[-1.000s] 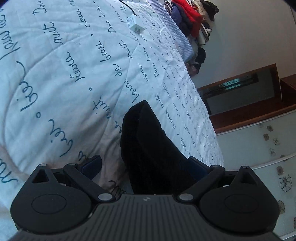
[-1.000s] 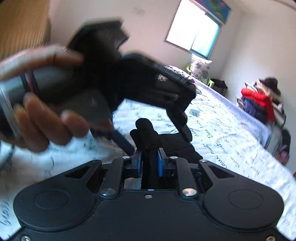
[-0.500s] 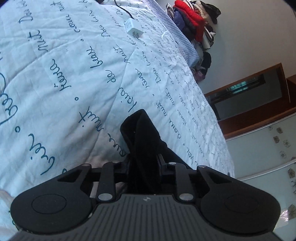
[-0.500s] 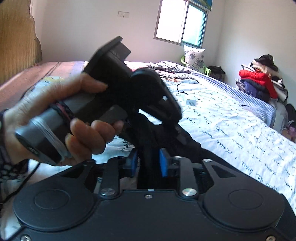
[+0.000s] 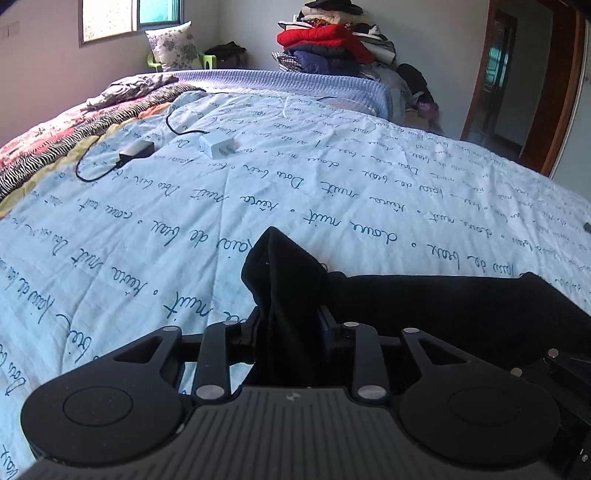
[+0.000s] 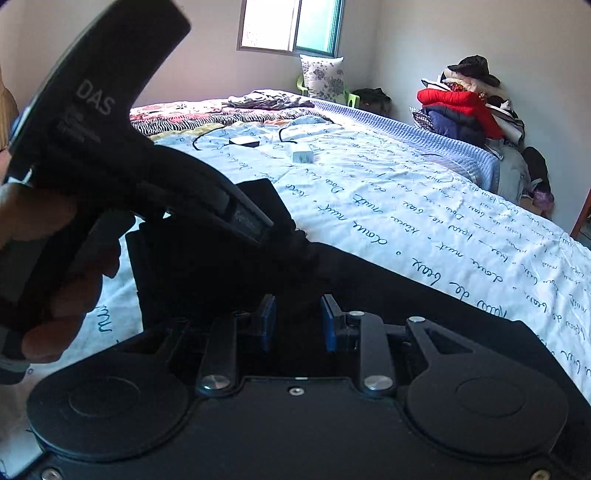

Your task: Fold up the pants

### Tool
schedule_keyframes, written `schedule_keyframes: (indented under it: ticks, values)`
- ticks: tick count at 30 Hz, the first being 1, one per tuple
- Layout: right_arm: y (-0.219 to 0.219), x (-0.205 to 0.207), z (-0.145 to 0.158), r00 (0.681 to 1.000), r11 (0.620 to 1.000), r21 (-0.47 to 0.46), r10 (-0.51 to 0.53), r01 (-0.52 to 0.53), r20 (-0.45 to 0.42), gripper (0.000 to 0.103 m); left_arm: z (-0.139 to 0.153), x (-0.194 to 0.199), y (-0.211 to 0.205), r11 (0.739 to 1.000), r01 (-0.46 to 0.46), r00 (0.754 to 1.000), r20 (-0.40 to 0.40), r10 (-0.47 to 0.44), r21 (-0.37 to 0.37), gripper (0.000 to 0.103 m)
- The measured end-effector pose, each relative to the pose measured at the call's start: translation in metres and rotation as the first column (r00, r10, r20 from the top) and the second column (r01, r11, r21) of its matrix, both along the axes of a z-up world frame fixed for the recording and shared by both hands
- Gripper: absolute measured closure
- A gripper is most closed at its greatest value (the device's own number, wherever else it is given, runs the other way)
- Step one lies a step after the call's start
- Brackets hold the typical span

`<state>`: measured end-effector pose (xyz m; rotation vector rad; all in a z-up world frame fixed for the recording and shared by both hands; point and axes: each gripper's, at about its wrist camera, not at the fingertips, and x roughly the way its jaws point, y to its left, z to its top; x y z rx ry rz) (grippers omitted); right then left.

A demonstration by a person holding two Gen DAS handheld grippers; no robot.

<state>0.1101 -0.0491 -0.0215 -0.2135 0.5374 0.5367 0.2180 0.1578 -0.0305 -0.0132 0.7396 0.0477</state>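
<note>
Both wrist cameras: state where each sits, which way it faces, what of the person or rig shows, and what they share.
Left wrist: on the left gripper, looking along its fingers across the bed toward the window; jaws pinch the black pants.
Right wrist: on the right gripper, facing the same way; the person's hand holding the left gripper shows.
Shared: pants, bed, white charger, clothes pile.

Ahead of the jaws spreads a wide bed (image 5: 332, 177) under a white quilt (image 5: 369, 192) with dark handwriting. Beyond it, daylight enters a window (image 6: 291, 26) in the pale far wall. Far right stands a pile of clothes (image 5: 332, 44), then a wooden door frame (image 5: 550, 96).
</note>
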Motion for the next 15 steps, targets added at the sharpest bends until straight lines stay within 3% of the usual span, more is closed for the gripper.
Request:
schedule_keyframes:
  ticks: [3, 7, 15]
  values:
    - [-0.005, -0.001, 0.001, 1.0, 1.0, 0.022, 0.007, -0.007, -0.002, 0.076, -0.001, -0.003, -0.007, 0.998, 0.004, 1.0, 0.011, -0.005, 0.069, 0.06]
    - [-0.006, -0.003, 0.0, 1.0, 1.0, 0.028, 0.008, -0.007, -0.012, 0.076, -0.003, -0.003, -0.013, 0.995, 0.015, 1.0, 0.016, -0.016, 0.094, 0.06]
    - [-0.005, -0.002, -0.002, 1.0, 1.0, 0.027, 0.008, -0.008, -0.019, 0.076, -0.003, -0.005, -0.015, 0.994, 0.023, 0.999, 0.03, -0.027, 0.108, 0.075]
